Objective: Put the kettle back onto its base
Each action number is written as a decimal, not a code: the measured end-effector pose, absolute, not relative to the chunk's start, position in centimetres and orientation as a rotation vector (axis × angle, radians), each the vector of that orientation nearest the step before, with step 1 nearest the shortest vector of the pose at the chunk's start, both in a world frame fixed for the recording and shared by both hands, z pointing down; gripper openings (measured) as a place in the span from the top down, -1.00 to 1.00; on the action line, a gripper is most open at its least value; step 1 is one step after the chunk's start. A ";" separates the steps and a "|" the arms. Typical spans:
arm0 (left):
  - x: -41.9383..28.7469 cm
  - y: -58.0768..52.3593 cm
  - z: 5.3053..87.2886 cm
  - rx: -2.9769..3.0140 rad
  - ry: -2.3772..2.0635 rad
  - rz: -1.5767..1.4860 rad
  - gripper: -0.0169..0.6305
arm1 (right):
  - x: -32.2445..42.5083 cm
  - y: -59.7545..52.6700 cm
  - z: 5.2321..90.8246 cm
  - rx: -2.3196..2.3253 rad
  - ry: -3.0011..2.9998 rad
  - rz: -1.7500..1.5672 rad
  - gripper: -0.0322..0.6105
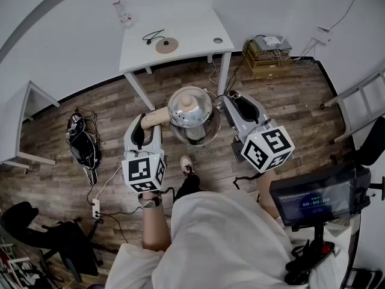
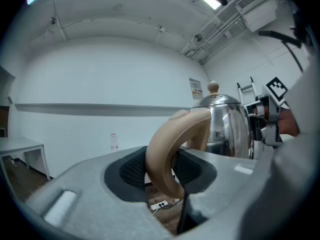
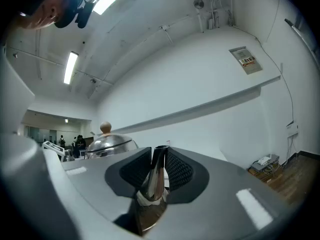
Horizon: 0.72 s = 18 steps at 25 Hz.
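A shiny steel kettle [image 1: 190, 110] with a tan knob on its lid hangs in the air over the wooden floor, held between both grippers. My left gripper [image 1: 150, 123] is shut on its curved tan handle [image 2: 167, 149], which sits between the black ribbed pads [image 2: 131, 168]. On the other side, my right gripper [image 1: 232, 102] is shut on the metal spout [image 3: 155, 176]. The domed lid [image 3: 110, 143] shows to the left in the right gripper view. The round tan base [image 1: 166, 44], with its black cord, lies on the white table [image 1: 198, 35] further ahead.
A clear bottle [image 1: 123, 14] stands at the table's far left corner. Stacked boxes [image 1: 264, 56] sit on the floor to its right, and a ladder [image 1: 355, 98] leans at the right wall. A dark bag [image 1: 81, 143], a power strip [image 1: 95, 208] and a second table [image 1: 18, 119] are on the left.
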<state>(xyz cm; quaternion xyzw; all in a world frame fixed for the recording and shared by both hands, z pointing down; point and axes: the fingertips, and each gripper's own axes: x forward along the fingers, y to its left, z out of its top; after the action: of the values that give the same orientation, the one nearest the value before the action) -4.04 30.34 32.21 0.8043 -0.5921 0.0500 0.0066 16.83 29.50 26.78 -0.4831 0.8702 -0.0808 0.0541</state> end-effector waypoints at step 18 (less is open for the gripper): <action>-6.5 18.6 33.9 2.513 -1.807 0.166 0.49 | 14.4 18.1 28.3 -1.490 2.623 -0.285 0.62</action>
<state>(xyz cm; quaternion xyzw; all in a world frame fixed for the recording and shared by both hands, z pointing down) -6.47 18.64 33.85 0.8106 -0.5828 0.0537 0.0211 14.41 18.13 28.30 -0.4908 0.8644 -0.0939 0.0557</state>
